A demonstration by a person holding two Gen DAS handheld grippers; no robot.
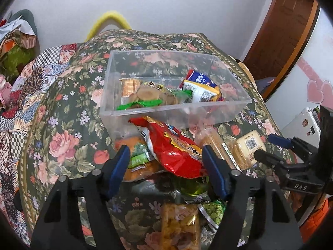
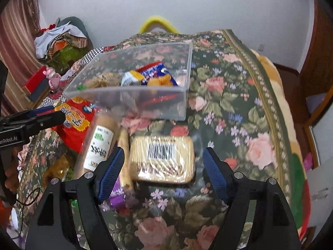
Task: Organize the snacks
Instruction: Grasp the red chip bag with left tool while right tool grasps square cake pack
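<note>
A clear plastic box [image 1: 229,112] [image 2: 183,95] stands on the floral cloth and holds several snack packs. My left gripper [image 1: 165,156] is open, its blue pads on either side of a red snack bag [image 1: 172,145] [image 2: 72,129] that lies on a pile in front of the box. My right gripper [image 2: 163,162] is open around a yellow wrapped cracker pack with a barcode [image 2: 162,160] [image 1: 247,148]. The right gripper also shows at the right of the left wrist view [image 1: 268,145]. A tan roll pack with a white label [image 2: 102,143] [image 1: 212,141] lies between the two.
An orange pack [image 1: 137,160], a green pea pack [image 1: 214,210] and a golden snack pack [image 1: 181,225] lie near the left gripper. A purple wrapper [image 2: 118,198] lies by the right gripper's left finger. Cloth to the right of the box is bare [image 2: 239,104].
</note>
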